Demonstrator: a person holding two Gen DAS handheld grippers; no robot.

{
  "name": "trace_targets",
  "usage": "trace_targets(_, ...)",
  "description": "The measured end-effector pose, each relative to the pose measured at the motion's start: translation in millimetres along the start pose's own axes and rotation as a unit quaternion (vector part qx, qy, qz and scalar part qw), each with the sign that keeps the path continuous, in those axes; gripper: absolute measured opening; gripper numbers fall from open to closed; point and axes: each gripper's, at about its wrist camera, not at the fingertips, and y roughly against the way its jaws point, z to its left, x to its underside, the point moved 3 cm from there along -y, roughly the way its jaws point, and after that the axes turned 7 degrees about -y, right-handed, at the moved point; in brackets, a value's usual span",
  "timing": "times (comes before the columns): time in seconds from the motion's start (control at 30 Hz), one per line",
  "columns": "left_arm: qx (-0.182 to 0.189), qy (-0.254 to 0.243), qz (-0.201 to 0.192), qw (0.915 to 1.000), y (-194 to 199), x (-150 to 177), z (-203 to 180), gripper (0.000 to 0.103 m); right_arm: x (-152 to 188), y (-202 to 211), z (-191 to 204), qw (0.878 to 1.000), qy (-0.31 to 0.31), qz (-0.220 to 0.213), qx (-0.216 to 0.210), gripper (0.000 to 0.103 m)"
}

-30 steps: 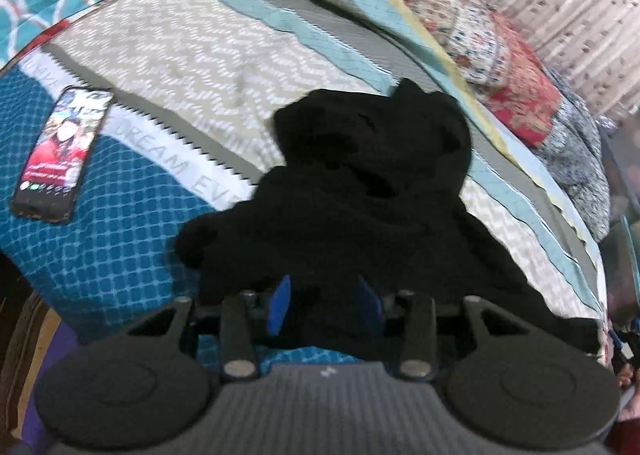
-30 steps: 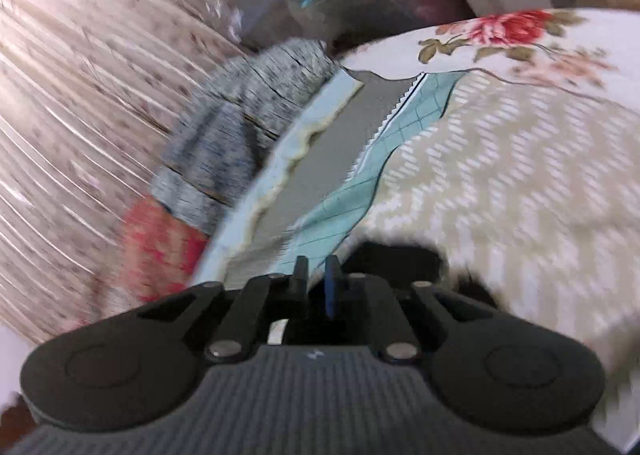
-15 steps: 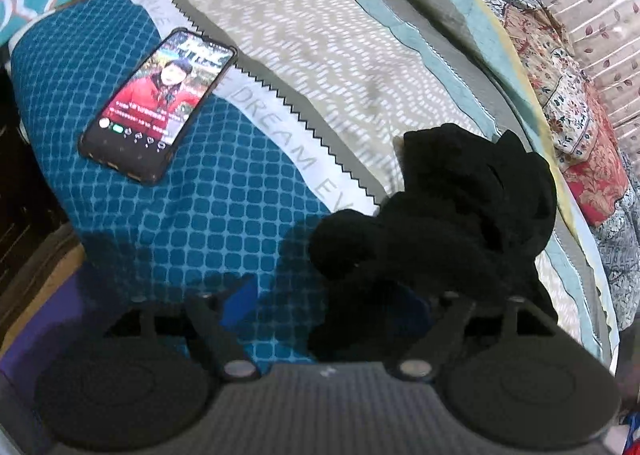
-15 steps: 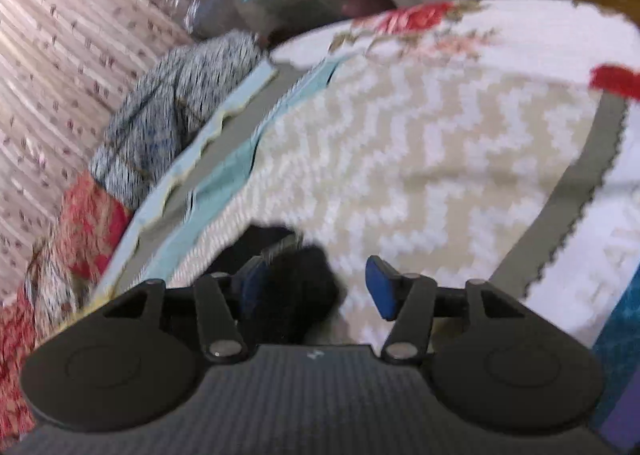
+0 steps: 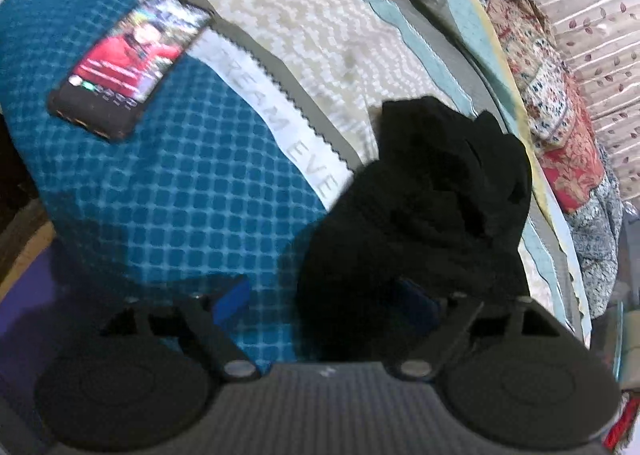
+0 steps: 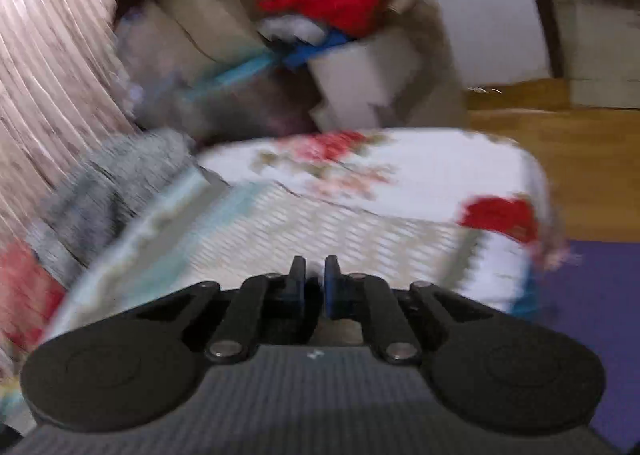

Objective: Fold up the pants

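Left tongs stand wide apart over the near end of the black pants, one blue pad over the blue checked part of the bedspread and the other dark against the cloth. Their jaws have just been opening; a second ago they were narrow with the pants bunched between them. A fold of the pants lies in the gap, but no pad presses on it, so I judge the cloth released rather than held.

Right tongs are nearly closed, only a thin slit between the blue pads, with nothing visible in it. Their jaws opened and then closed again; half a second ago they stood wide beside a dark lump of the pants, and that lump is gone from this view. The right wrist view now looks past the foot of the bed toward a floral quilt and a heap of boxes, heavily blurred.

The pants sit as a crumpled mound on the bed, across the boundary of the blue checked panel and the pale zigzag panel, near the lettered strip. A phone with a lit screen lies well apart from them, toward the bed's far corner.

Both tongs seem to have let go together, so nothing is folded yet. The next step probably calls for fresh grips at a waistband or hem to spread it flat.
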Motion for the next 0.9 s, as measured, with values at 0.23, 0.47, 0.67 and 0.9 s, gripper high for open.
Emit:
trace_targets(0.23,-0.004,-0.047,-0.021,0.9987,-6.6,-13.7,-23.1,0.081,-1.1,28.6,-2.3,0.999,-0.02,-0.03,0.004,0.038)
trace_targets(0.47,-0.013,-0.151,-0.078,0.9853,-37.0,-80.4,-75.4,0.09,54.4,36.2,137.0,0.97,0.11,0.097,-0.193,0.039)
trace_targets(0.67,0.012,-0.146,-0.059,0.9874,-105.3,-115.4,-92.8,0.074,163.0,38.3,300.8,0.88,0.268,0.222,-0.322,0.047)
trace_targets(0.9,0.091,-0.115,-0.073,0.9864,-93.5,-99.8,-71.1,0.01,309.5,28.9,472.9,0.764,0.438,0.267,-0.392,0.08)
